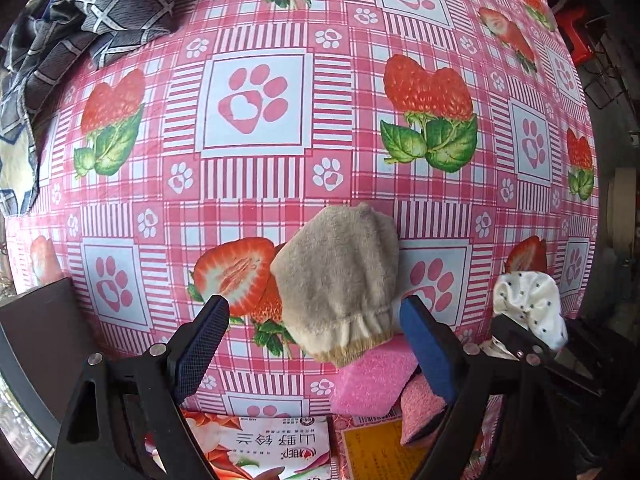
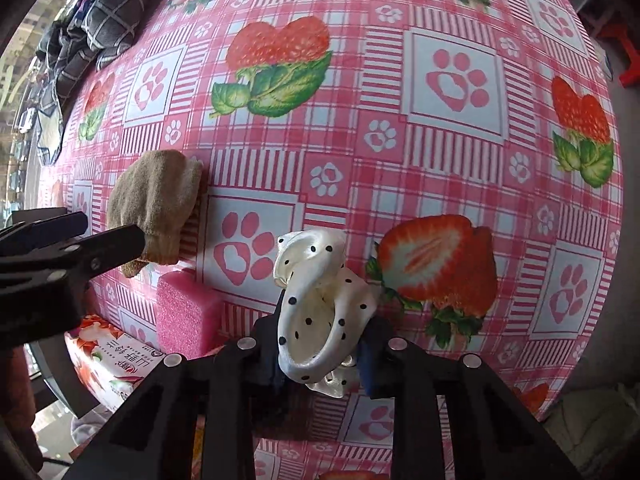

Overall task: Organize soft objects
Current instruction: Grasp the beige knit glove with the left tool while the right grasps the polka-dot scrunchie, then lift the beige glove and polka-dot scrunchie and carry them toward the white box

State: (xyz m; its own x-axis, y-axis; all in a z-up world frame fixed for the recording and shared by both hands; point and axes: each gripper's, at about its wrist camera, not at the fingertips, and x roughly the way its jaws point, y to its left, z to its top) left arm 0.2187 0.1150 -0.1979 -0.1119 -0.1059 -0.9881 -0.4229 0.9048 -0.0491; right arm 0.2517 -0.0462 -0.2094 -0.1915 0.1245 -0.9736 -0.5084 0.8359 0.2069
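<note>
Pink strawberry-and-paw-print oilcloth covers the tabletop (image 1: pixel 256 184), with dark checked cloth (image 1: pixel 100 12) heaped at its far left corner. We note the right claw (image 2: pixel 320 354) clamped on a white polka-dot scrunchie (image 2: pixel 320 304), pads pressed into its lower loop, the upper frill free. Left claw (image 1: pixel 316 340) stands wide, nothing gripped, straddling the cuff end of a beige fleece mitt (image 1: pixel 340 280) that lies on the tabletop, partly on a pink sponge (image 1: pixel 372 384); a tissue pack (image 1: pixel 272 444) sits just nearer. For a clean pick we judge the left claw should descend squarely over the mitt's gathered cuff, closing only on fleece, not the sponge beneath. Lift the scrunchie straight up to avoid dragging.
</note>
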